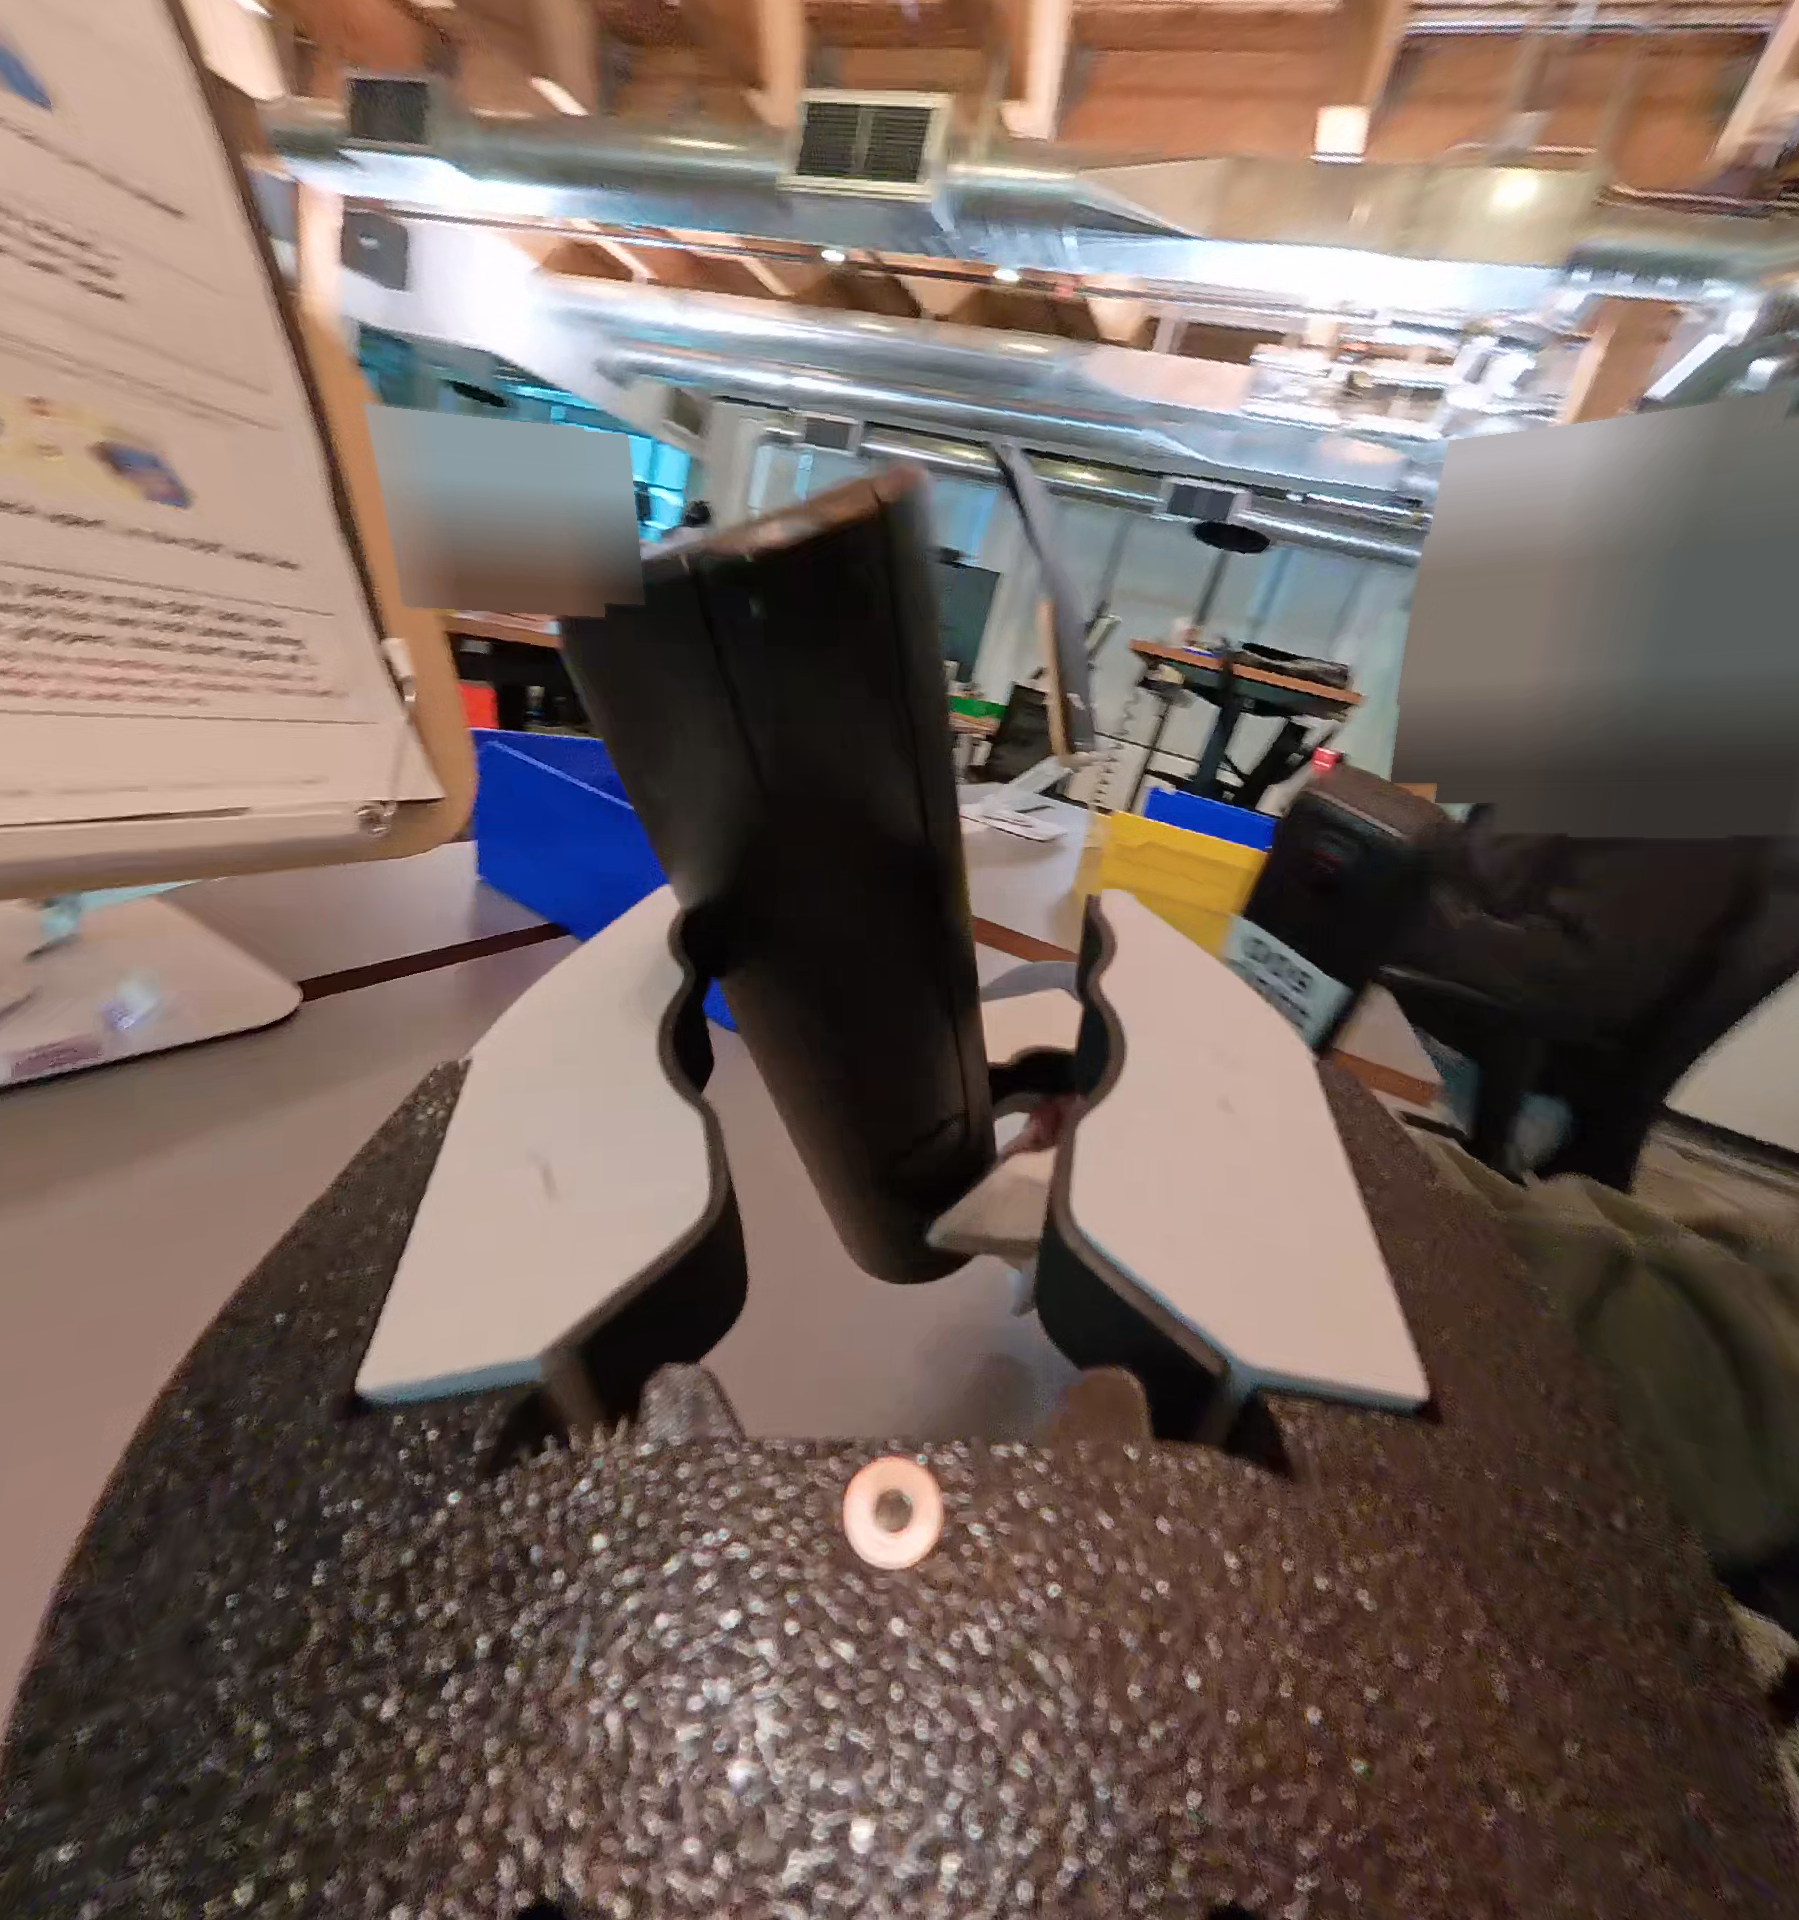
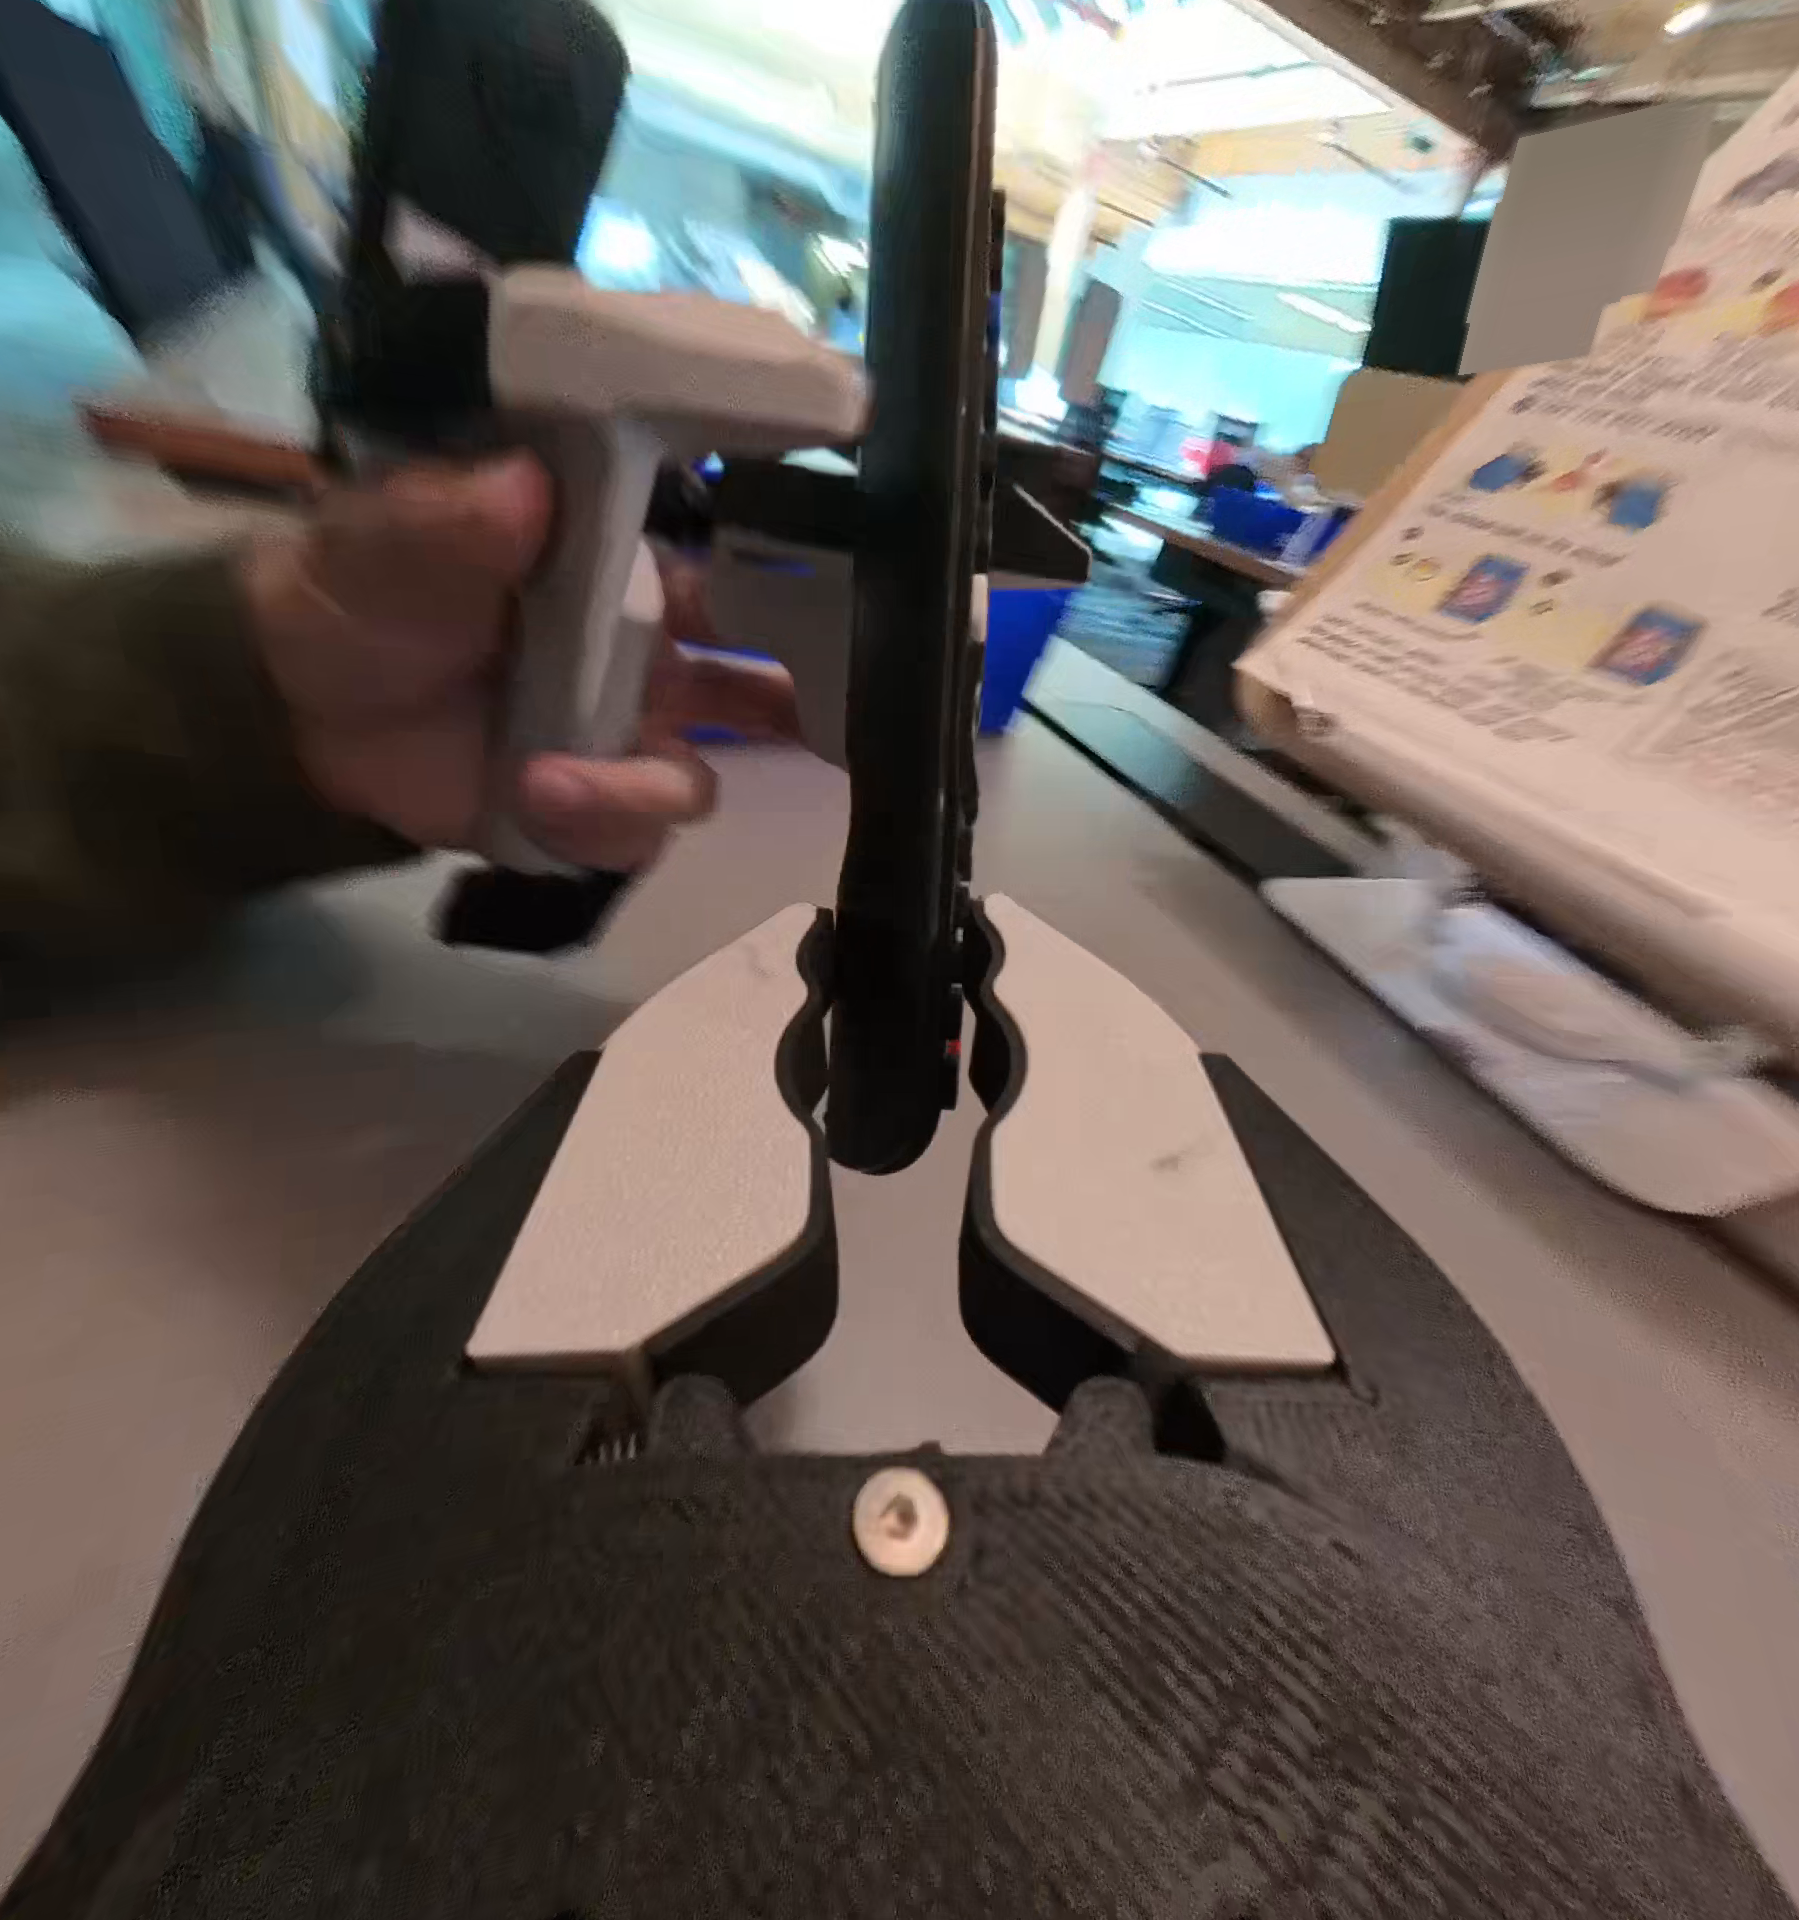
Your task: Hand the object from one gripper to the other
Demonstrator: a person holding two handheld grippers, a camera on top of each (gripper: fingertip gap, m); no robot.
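The long, slim black plastic remote control stood upright in the air above the grey bench, its lower end clamped between the right gripper's narrowed jaws, while the left gripper, jaws wide apart, straddled its upper length without pinching.

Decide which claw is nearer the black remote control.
Right. The right claw is clamped on the remote control; the left claw stands open around it, its fingers apart from it.
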